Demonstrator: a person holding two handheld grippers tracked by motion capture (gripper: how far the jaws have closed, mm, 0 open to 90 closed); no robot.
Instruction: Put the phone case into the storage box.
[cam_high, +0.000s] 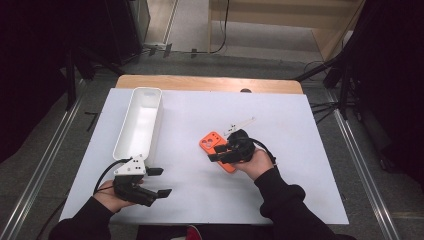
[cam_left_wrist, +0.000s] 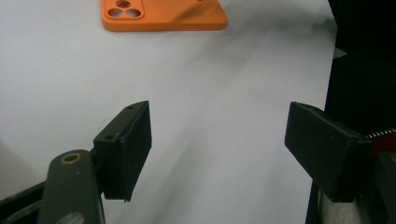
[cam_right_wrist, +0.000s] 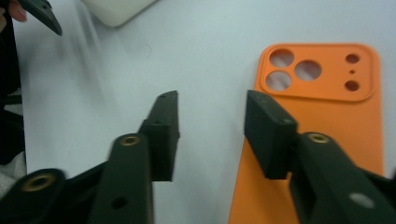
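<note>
Nearest the front edge of the white table (cam_high: 200, 200), toward its left corner, the left gripper (cam_high: 159, 182) lies level in the person's hand, its jaws spread wide with nothing between them. In the left gripper view the bare white surface runs on between the two black pads (cam_left_wrist: 130, 144) up to the orange phone case (cam_left_wrist: 163, 16), which is well apart from them.

Farther in, near the middle of the table, the right gripper (cam_high: 218, 152) sits over the phone case (cam_high: 214, 142). Its jaws stand part open and grip nothing: in the right gripper view the case (cam_right_wrist: 322, 116) lies flat on the table, camera holes toward the far end, one pad (cam_right_wrist: 268, 133) above its long edge and the other above bare white. The hand and gripper cover the near end of the case in the high view.

Farther still, along the left edge and reaching to the far left corner, stands a long white tray (cam_high: 126, 130), clear of both grippers. A small white bracket (cam_high: 240, 125) lies just beyond the case.
</note>
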